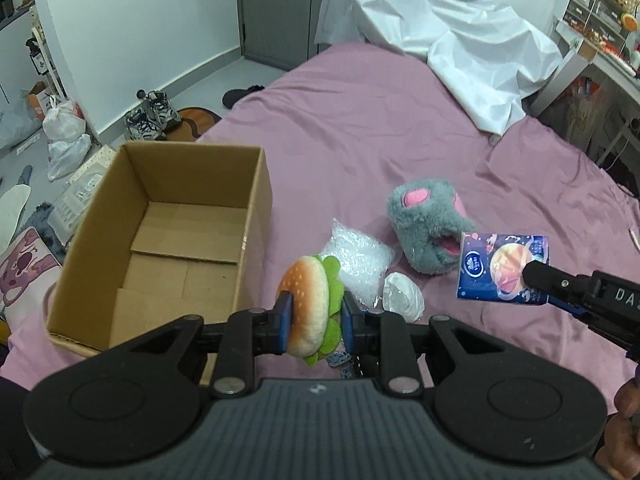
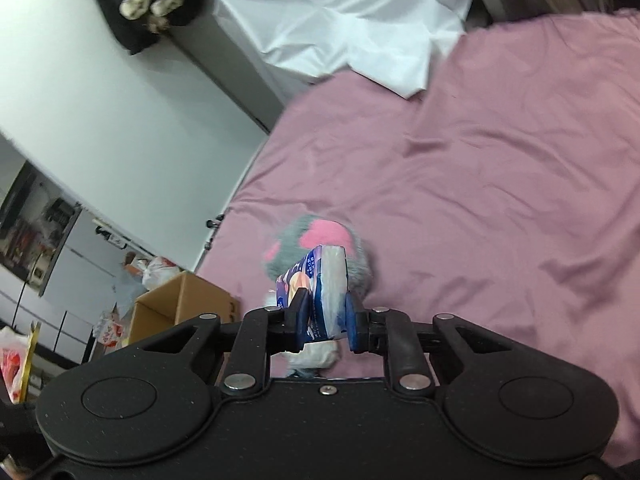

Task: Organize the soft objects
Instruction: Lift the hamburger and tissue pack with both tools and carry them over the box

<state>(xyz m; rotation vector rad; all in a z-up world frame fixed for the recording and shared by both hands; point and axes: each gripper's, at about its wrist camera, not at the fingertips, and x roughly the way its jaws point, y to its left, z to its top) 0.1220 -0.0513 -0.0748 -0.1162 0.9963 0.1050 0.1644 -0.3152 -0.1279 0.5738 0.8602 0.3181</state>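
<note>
My left gripper [image 1: 315, 308] is shut on a plush hamburger [image 1: 310, 308], held above the pink bed sheet [image 1: 360, 128] just right of an open cardboard box [image 1: 256, 200]. My right gripper [image 2: 326, 310] is shut on a blue tissue pack [image 2: 320, 284]; the left wrist view shows that tissue pack [image 1: 496, 268] at the right, lifted off the bed. A grey plush slipper with pink pads [image 1: 428, 224] lies on the sheet beyond both grippers, and its fur [image 2: 320, 236] shows behind the pack. A bag of clear beads [image 1: 356, 256] and a white crumpled wad [image 1: 402, 294] lie beside it.
The box is empty inside, its far corner [image 2: 184, 300] visible in the right wrist view. A white sheet [image 1: 460, 40] is heaped at the bed's far end. Shoes [image 1: 152, 114], plastic bags [image 1: 66, 136] and clutter cover the floor at the left. A white shelf unit [image 1: 600, 40] stands at the right.
</note>
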